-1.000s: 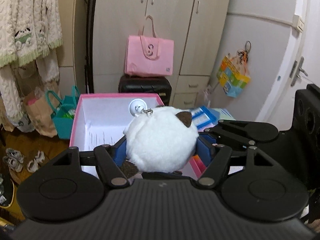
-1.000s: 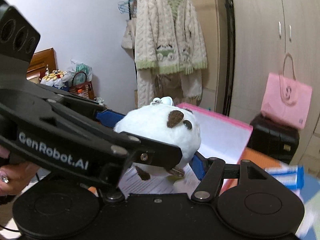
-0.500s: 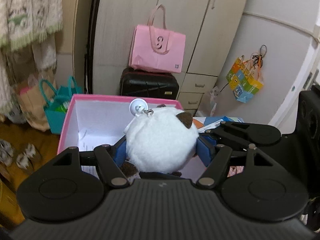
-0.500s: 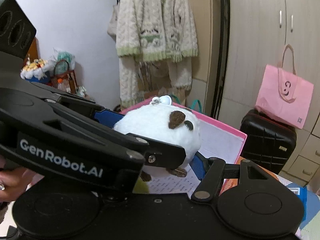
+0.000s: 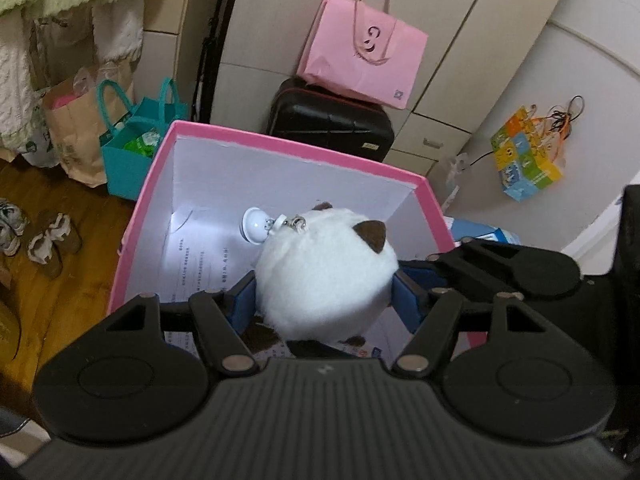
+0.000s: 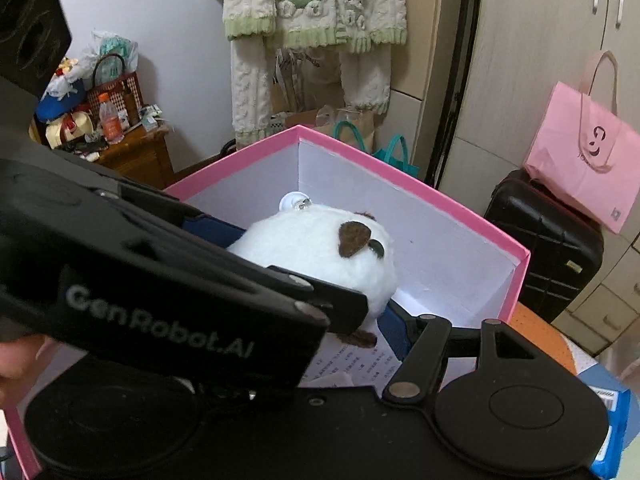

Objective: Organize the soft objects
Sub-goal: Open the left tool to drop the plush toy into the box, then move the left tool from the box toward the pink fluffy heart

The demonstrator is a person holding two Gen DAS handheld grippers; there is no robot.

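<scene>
Both sets of jaws look clamped on the same plush toy (image 5: pixel 326 270): our left gripper (image 5: pixel 324 296) has its blue pads pressed into the toy's two sides, and our right gripper (image 6: pixel 316 276) seems to pinch it too, though its left finger is hidden behind the other tool, so that side we cannot tell for sure

Toy hangs just above the open pink box (image 5: pixel 280 160), over the printed paper (image 5: pixel 196 264) on the box floor, not touching it as far as we can see

White clip (image 5: pixel 256 225) on a small chain dangles at the far side of the toy

We judge it light, very soft, squashy, not fragile; fur may slip a bit, so grip across the round middle, not the brown ear (image 5: pixel 372 234) or the clip
</scene>
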